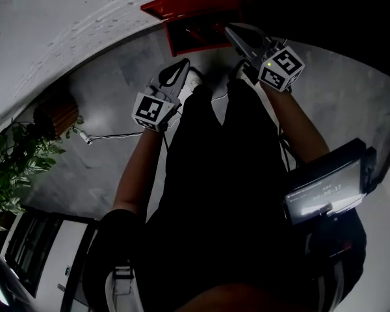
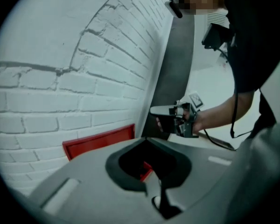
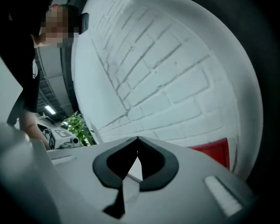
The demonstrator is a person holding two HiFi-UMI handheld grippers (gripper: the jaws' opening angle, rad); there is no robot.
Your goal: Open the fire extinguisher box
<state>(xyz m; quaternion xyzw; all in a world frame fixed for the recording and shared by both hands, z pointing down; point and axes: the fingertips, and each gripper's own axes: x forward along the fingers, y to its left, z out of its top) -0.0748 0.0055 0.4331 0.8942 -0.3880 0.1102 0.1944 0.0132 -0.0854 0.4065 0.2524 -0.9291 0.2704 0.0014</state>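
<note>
head view: fire extinguisher box (image 1: 195, 8) sat low at the foot of the white brick wall (image 1: 65, 18), ahead of the person and past both grippers. its long axis ran sideways along the wall, and its red face turned out toward the person. a dark band showed between the top red edge and a lower red panel; whether the door was already ajar could not be told.

right gripper (image 1: 231, 32) was the nearer one, its tips just beside the right end of the box front. left gripper (image 1: 180, 68) hung further back over the grey floor (image 1: 110, 103), well apart from the box.

right gripper view: jaws clenched tip to tip, nothing between them. they pointed at bare brick, with the box low and to the right of them (image 3: 212, 150).

left gripper view: tips also met, empty. the red strip (image 2: 100, 141) lay ahead and slightly left, a bit of it showing through the hollow behind the tips.

judgement: the next move likely fell to the right gripper, swinging right and down onto the box front.
</note>
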